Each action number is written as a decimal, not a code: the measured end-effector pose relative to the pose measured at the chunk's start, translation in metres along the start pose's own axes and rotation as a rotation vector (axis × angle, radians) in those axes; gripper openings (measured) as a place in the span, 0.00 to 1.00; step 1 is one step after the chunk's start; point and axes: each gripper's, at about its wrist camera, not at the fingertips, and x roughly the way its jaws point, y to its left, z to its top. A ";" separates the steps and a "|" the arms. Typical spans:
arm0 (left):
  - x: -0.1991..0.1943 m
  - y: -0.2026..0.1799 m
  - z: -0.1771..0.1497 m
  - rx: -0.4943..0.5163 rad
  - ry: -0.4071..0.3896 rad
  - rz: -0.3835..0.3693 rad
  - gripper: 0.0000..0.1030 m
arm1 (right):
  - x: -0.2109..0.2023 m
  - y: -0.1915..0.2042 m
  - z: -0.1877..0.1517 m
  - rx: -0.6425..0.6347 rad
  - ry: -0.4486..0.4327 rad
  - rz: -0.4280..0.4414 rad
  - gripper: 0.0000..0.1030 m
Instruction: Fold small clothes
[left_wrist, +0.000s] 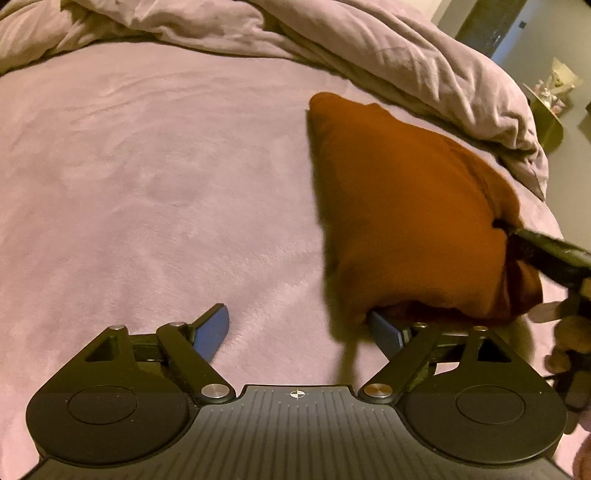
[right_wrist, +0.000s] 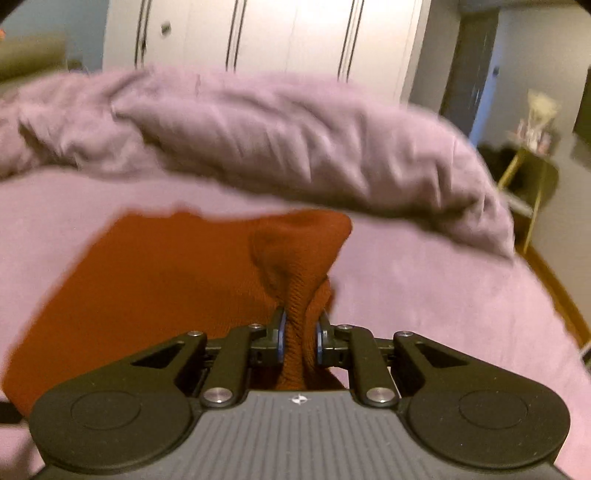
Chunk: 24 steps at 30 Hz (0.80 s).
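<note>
While the right gripper (right_wrist: 299, 338) pinches a bunched corner of the rust-orange garment (left_wrist: 406, 206) between its blue pads (right_wrist: 281, 338), a fold appears to be under way on the lilac bedsheet (left_wrist: 147, 166). Much of the cloth lies flat on the bed, near the rumpled duvet (right_wrist: 295, 140), with the gripped corner raised above it. The left gripper (left_wrist: 306, 328) hovers low over the sheet, its fingers spread wide and holding nothing; its right finger (left_wrist: 386, 328) sits at the garment's near edge, though contact cannot be confirmed. Judging by this, the next move calls for carrying the lifted corner across the body of the cloth, with the free gripper pinning or catching the near edge. Motion blur suggests the right-hand tool is moving.
</note>
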 end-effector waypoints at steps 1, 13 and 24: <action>-0.002 0.001 -0.001 0.005 0.000 -0.006 0.85 | 0.007 -0.003 -0.006 -0.007 0.015 -0.013 0.15; -0.041 0.037 0.005 -0.122 -0.076 0.012 0.85 | -0.070 0.039 -0.013 -0.032 -0.144 0.379 0.32; -0.032 0.028 0.013 -0.070 -0.039 0.000 0.85 | -0.040 0.043 -0.058 -0.129 0.020 0.352 0.26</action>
